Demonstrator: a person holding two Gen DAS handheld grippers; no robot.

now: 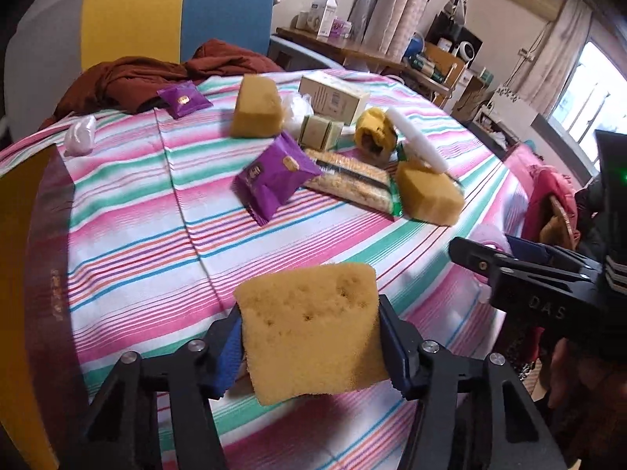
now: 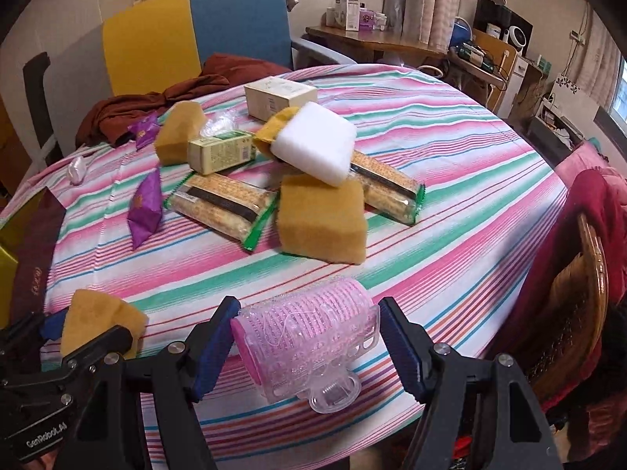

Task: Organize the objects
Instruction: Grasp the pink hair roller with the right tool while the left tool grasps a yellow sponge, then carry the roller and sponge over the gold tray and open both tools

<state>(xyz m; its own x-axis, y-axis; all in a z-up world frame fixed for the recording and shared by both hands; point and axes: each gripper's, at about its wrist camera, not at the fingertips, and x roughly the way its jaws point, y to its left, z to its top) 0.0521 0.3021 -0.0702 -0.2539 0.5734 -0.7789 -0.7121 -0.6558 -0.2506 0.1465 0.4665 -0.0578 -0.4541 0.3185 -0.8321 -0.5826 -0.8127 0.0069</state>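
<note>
My left gripper (image 1: 309, 342) is shut on a yellow sponge (image 1: 309, 329) and holds it above the striped tablecloth (image 1: 156, 235); the same sponge shows in the right wrist view (image 2: 98, 323). My right gripper (image 2: 305, 344) is shut on a pink hair roller (image 2: 309, 333) near the table's front edge. Further back lie two more yellow sponges (image 2: 321, 219) (image 2: 178, 131), a white sponge (image 2: 315, 143), two cracker packs (image 2: 223, 205) (image 2: 388, 186), purple snack packets (image 2: 145, 209), a small green box (image 2: 219, 150) and a cream box (image 2: 278, 94).
A dark red and yellow box (image 1: 27, 274) stands at the left edge. A brown cloth (image 2: 156, 105) and a yellow-blue chair (image 2: 196, 27) are at the back. A red garment on a wicker chair (image 2: 588, 254) is at the right. A small white wrapper (image 2: 76, 168) lies far left.
</note>
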